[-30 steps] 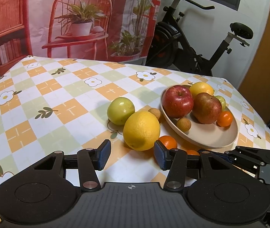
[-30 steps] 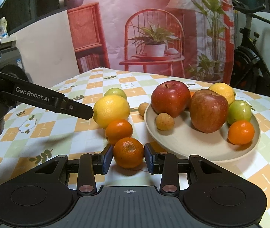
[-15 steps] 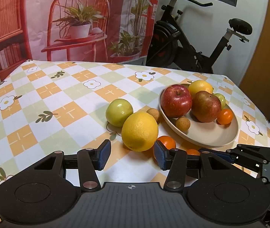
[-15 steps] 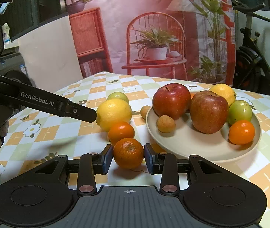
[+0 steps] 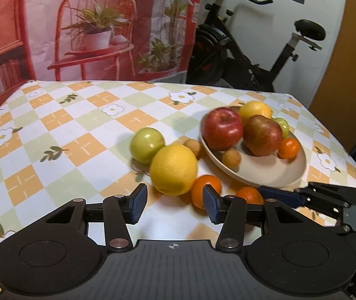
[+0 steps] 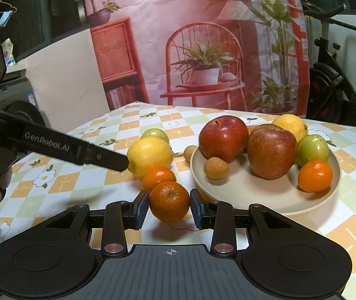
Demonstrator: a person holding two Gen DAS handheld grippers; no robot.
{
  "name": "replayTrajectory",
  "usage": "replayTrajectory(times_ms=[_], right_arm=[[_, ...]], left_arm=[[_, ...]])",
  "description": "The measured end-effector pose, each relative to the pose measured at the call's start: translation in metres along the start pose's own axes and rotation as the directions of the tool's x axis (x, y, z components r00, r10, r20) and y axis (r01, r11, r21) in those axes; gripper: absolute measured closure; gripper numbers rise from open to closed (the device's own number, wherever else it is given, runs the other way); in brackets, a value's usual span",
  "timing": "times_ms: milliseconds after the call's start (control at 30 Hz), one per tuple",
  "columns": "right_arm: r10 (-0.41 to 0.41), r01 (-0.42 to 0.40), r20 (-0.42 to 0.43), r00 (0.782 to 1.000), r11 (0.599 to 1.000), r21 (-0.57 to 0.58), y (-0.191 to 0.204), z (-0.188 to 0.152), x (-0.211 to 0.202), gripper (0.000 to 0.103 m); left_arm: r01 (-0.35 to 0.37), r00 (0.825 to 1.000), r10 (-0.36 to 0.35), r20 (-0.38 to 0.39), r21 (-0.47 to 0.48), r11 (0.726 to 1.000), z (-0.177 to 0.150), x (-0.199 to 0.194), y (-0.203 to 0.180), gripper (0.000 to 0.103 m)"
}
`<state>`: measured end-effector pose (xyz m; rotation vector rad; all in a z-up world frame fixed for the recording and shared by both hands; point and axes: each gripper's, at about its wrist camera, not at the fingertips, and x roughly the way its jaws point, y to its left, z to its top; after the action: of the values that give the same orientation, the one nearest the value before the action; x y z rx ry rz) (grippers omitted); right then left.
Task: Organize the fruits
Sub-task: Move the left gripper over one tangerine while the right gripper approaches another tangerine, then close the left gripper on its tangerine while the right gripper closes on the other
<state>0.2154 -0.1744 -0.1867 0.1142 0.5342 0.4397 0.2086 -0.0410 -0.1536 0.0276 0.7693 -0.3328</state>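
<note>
In the left wrist view, the left gripper (image 5: pixel 173 206) sits low in the frame, its jaws closing with nothing between them; the lemon (image 5: pixel 173 169) lies just above the gap, its long axis running roughly left-right. Right of it sits a second mandarin (image 5: pixel 206 189), then the plate (image 5: pixel 265 175) at centre right. In the right wrist view, the right gripper (image 6: pixel 169 208) has its jaws narrowly set, pads against the mandarin (image 6: pixel 169 201) at lower centre. That fruit is nearly round, stem scar turned up toward the camera; the plate lies up and right of it, so the right hand seems nearer.
</note>
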Motion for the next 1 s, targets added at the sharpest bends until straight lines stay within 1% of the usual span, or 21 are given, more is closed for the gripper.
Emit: replayTrajectory(times_ms=[33,233,300,433,500,533,600,667,767,833,900,967,1000], right_arm=[[-0.002,0.002,0.001,1.0,1.0,-0.001,-0.001,0.001,-0.001,0.07],[-0.037,0.037,0.01,0.999,0.999,0.007,-0.015,0.002,-0.012,0.07],[-0.027,0.027,0.018,0.999,1.0,0.016,-0.02,0.001,-0.017,0.071],[-0.027,0.027,0.021,0.999,1.0,0.009,-0.021,-0.001,-0.021,0.072],[-0.025,0.024,0.026,0.999,1.0,0.013,-0.021,-0.001,-0.022,0.073],[-0.023,0.022,0.03,0.999,1.0,0.016,-0.021,0.0,-0.022,0.079],[-0.023,0.022,0.042,0.999,0.999,0.029,-0.023,0.0,-0.024,0.087],[-0.024,0.022,0.044,0.999,0.999,0.043,-0.026,0.0,-0.025,0.087],[-0.015,0.014,0.025,1.0,0.999,0.04,-0.026,-0.001,-0.025,0.086],[-0.003,0.003,0.016,1.0,0.999,0.041,-0.025,-0.003,-0.026,0.078],[0.007,-0.007,0.004,1.0,0.999,0.05,-0.026,-0.004,-0.027,0.075],[0.016,-0.015,-0.004,1.0,0.998,0.053,-0.026,-0.005,-0.026,0.074],[0.019,-0.019,-0.01,1.0,0.999,0.05,-0.025,-0.005,-0.026,0.073]], left_arm=[[0.01,1.0,-0.01,-0.006,0.001,1.0,0.0,0.001,-0.001,0.057],[0.044,0.998,-0.045,-0.054,-0.012,0.999,0.0,0.013,-0.007,0.057],[0.056,0.995,-0.058,-0.081,-0.022,0.998,-0.001,0.02,-0.009,0.057],[0.046,0.994,-0.048,-0.1,-0.016,0.999,-0.003,0.03,-0.014,0.056],[0.047,0.994,-0.05,-0.101,-0.029,0.998,-0.002,0.032,-0.015,0.056],[0.048,0.993,-0.052,-0.102,-0.036,0.998,-0.001,0.033,-0.014,0.056],[0.048,0.993,-0.053,-0.102,-0.045,0.998,0.001,0.035,-0.015,0.056],[0.05,0.993,-0.056,-0.106,-0.053,0.997,0.001,0.038,-0.015,0.056],[0.048,0.992,-0.054,-0.115,-0.06,0.997,0.001,0.043,-0.016,0.056],[0.055,0.991,-0.063,-0.116,-0.068,0.996,0.001,0.045,-0.015,0.056],[0.063,0.991,-0.071,-0.115,-0.072,0.995,0.001,0.046,-0.015,0.057],[0.069,0.99,-0.077,-0.117,-0.068,0.995,0.0,0.047,-0.015,0.067],[0.069,0.99,-0.076,-0.116,-0.063,0.996,-0.001,0.048,-0.016,0.068]])
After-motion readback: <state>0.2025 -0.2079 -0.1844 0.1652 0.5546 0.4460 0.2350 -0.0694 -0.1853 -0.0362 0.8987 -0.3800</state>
